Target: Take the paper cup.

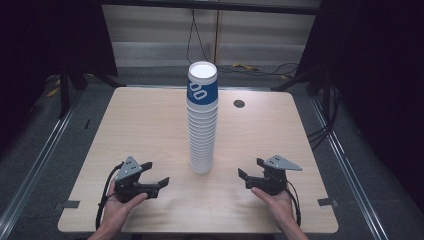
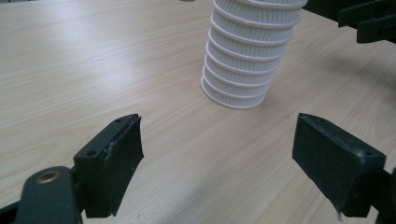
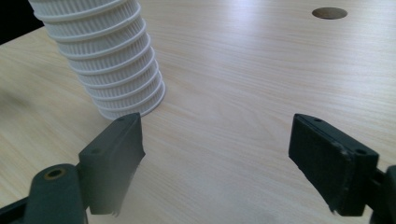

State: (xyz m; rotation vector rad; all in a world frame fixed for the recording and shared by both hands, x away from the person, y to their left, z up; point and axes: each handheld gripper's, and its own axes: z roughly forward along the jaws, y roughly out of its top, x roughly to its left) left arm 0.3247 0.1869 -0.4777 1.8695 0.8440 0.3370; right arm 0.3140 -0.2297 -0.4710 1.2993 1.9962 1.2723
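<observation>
Dark curtains close off both sides of the room, and a pale wall with trailing black cables runs behind the light wood-grain counter (image 1: 150,125) at which I work. At the counter's middle stands a tall stack of white ribbed paper cups (image 1: 202,120), upright; its topmost cup carries a blue band with white marks, and its white inside faces up. A small dark round grommet hole (image 1: 239,104) lies in the counter surface, to the right of the stack and a little beyond it. My left gripper (image 1: 155,177), black with a grey three-cornered plate on top, rests in my left hand (image 1: 120,200) near the counter's front edge, to the left of the stack's foot and apart from it; its jaws stand wide, with bare wood between them. In the left gripper view the base of the stack (image 2: 238,79) rises ahead, beyond the jaw tips and untouched. My right gripper (image 1: 249,172), of the same build, sits in my right hand (image 1: 275,200) to the right of the stack's foot, likewise apart from it; its jaws also stand wide and hold nothing. In the right gripper view the stack's lower rims (image 3: 112,65) appear just past the left-hand jaw, without contact that I can see.
</observation>
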